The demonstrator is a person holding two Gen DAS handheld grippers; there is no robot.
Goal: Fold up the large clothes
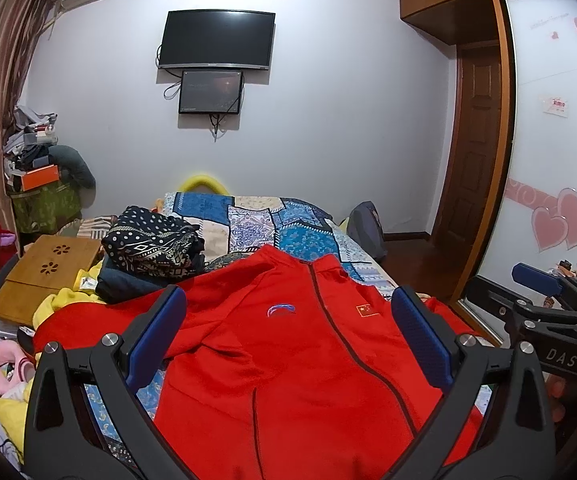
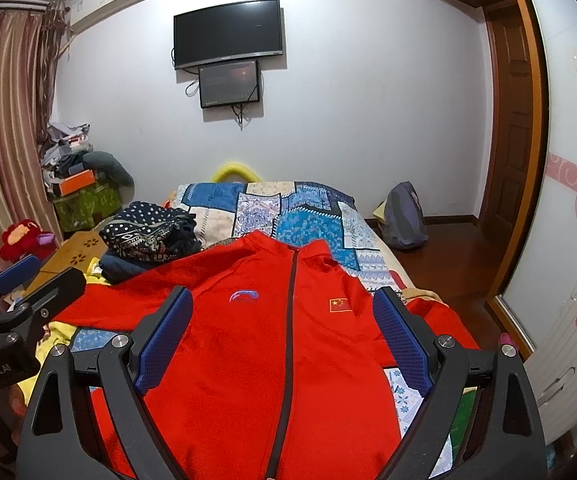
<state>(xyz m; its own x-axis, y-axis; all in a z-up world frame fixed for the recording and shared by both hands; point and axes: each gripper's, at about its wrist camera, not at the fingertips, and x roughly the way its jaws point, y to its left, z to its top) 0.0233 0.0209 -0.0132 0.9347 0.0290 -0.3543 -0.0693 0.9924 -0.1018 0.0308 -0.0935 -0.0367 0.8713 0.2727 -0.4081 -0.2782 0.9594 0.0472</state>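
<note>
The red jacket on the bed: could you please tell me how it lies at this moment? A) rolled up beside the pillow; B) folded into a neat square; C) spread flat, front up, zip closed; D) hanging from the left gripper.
C: the red jacket lies spread over the bed, zip shut and chest logos up, while the left gripper and right gripper are open above it.

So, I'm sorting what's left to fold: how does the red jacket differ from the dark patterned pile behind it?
The red jacket lies spread flat, front up, zipped; the patterned pile is bunched and stacked. The jacket is plain red with small chest badges; the pile is dark with white dots and bands. Both rest on the bed.
</note>
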